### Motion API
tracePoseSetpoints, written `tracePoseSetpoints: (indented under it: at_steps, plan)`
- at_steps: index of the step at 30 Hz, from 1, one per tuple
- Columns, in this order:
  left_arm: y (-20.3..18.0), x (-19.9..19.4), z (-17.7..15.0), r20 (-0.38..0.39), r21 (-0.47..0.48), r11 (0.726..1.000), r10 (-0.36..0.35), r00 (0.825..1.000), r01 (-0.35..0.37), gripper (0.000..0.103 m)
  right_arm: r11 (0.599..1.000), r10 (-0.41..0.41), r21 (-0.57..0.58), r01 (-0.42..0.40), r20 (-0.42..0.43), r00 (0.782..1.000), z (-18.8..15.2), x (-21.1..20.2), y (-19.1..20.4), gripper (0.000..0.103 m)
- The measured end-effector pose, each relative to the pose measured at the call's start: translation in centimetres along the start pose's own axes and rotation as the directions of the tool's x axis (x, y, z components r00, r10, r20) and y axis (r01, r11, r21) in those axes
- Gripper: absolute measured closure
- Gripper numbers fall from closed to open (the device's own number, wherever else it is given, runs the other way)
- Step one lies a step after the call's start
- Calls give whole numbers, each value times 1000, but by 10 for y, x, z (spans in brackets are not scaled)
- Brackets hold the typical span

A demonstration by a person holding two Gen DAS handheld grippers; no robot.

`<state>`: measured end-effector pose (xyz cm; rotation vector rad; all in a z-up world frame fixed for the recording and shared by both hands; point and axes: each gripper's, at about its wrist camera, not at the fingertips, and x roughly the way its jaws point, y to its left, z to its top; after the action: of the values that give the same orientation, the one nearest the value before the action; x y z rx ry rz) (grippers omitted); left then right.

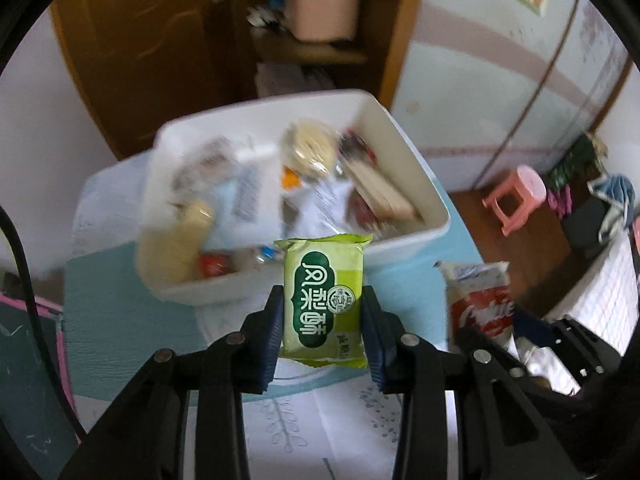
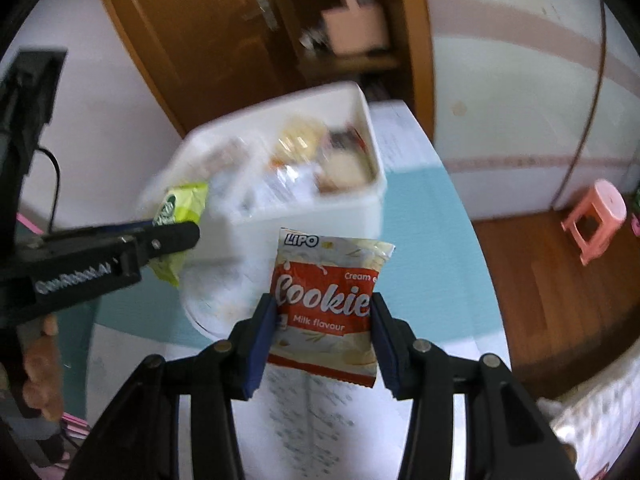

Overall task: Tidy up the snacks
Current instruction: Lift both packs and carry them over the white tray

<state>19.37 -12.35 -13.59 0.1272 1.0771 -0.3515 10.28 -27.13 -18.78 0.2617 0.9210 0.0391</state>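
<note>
My left gripper (image 1: 323, 316) is shut on a green snack packet (image 1: 324, 300), held upright above the table in front of the white bin (image 1: 420, 240). The bin holds several loose snack packs, blurred here. My right gripper (image 2: 325, 320) is shut on a red and white cookie packet (image 2: 328, 304), also lifted over the table near the bin (image 2: 352, 208). In the right wrist view the left gripper (image 2: 176, 236) enters from the left with the green packet (image 2: 180, 208) between its jaws. In the left wrist view the cookie packet (image 1: 480, 304) shows at right.
The table carries a light blue and white patterned cloth (image 1: 120, 300). A pink stool (image 2: 596, 216) stands on the wooden floor at right. A wooden door and shelf unit (image 1: 312, 40) lie behind the table. A person's hand (image 2: 40, 364) holds the left tool.
</note>
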Motion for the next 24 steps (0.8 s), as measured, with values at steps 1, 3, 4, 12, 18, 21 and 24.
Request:
tracePoseSetpoints:
  at_steps: [1, 3, 4, 12, 18, 21, 24]
  plan:
    - [6, -8, 4, 14, -13, 1000, 9, 1000, -9, 68, 1000, 12, -11, -11, 20, 1000, 7, -6, 5, 57]
    - [17, -22, 13, 37, -31, 999, 26, 999, -25, 68, 998, 35, -45, -32, 69, 997, 27, -21, 18, 57]
    - [19, -25, 18, 48, -36, 999, 33, 998, -31, 68, 997, 45, -59, -40, 89, 995, 34, -28, 24, 57]
    - [35, -57, 56, 144, -55, 996, 72, 987, -64, 68, 985, 121, -143, -92, 209, 970, 101, -66, 56, 57]
    - [41, -64, 83, 190, -58, 995, 92, 977, -83, 68, 982, 144, -159, -105, 256, 956, 146, -72, 68, 57]
    - [44, -63, 91, 202, -59, 994, 100, 974, -90, 68, 982, 145, -156, -106, 269, 952, 164, -69, 71, 56]
    - [48, -59, 100, 205, -65, 993, 108, 973, -96, 68, 984, 138, -148, -101, 270, 953, 177, -60, 71, 56]
